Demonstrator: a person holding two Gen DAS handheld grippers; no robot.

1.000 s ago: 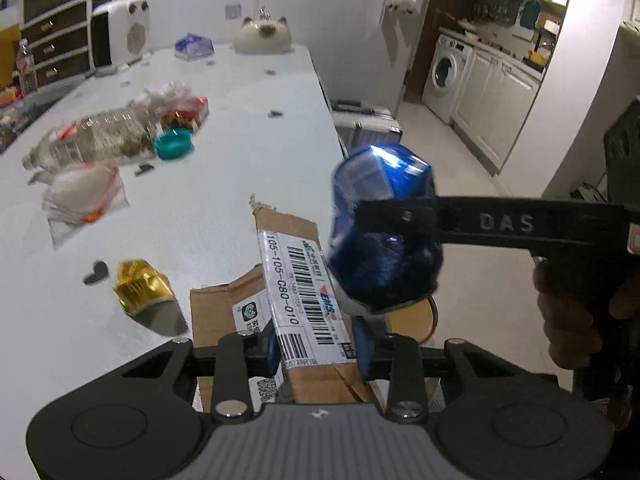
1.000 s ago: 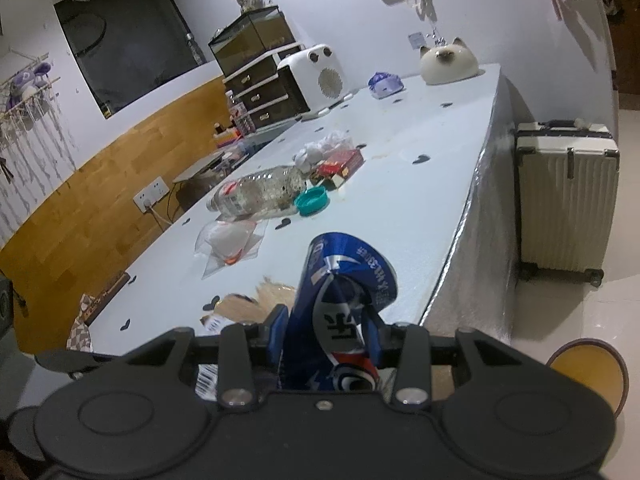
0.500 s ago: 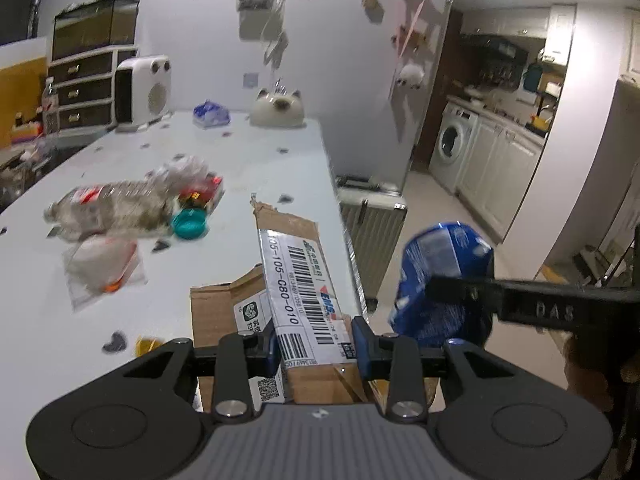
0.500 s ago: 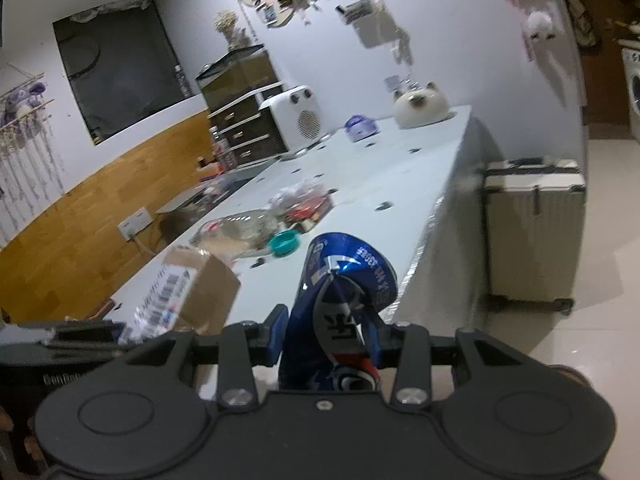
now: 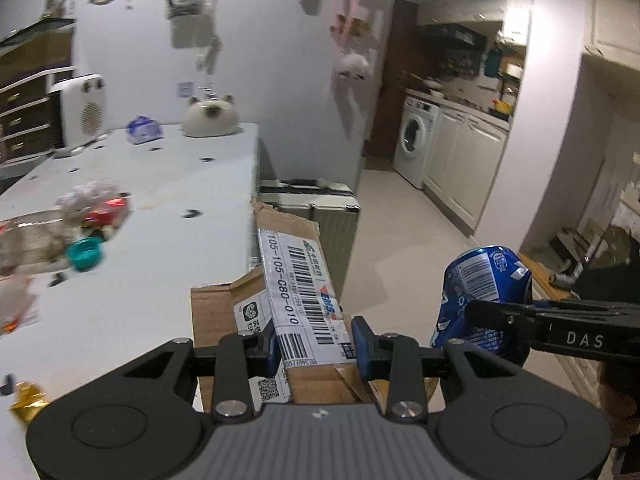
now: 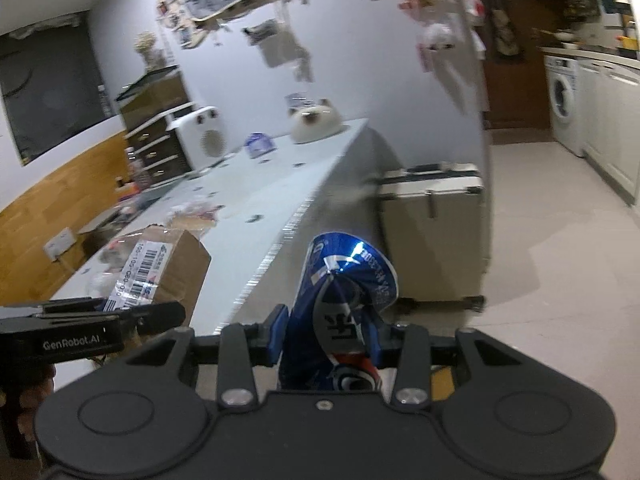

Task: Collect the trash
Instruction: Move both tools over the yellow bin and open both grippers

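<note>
My left gripper is shut on a torn brown cardboard box with a barcode label, held in the air at the white table's right edge. My right gripper is shut on a crushed blue drink can, held above the floor beside the table. The left wrist view shows that can at lower right, clamped by the right gripper's black finger. The right wrist view shows the cardboard box at left, over the table. More trash lies on the table: a clear plastic bottle, a teal cap, a gold wrapper.
A pale suitcase stands on the floor against the table's end. A white heater and a cat-shaped figure sit at the table's far end. A washing machine and cabinets line the right wall. Tiled floor lies to the right.
Both grippers have swung right, away from over the table toward its edge and the floor, each keeping its hold. The can sits lower and further right in the left wrist view.
</note>
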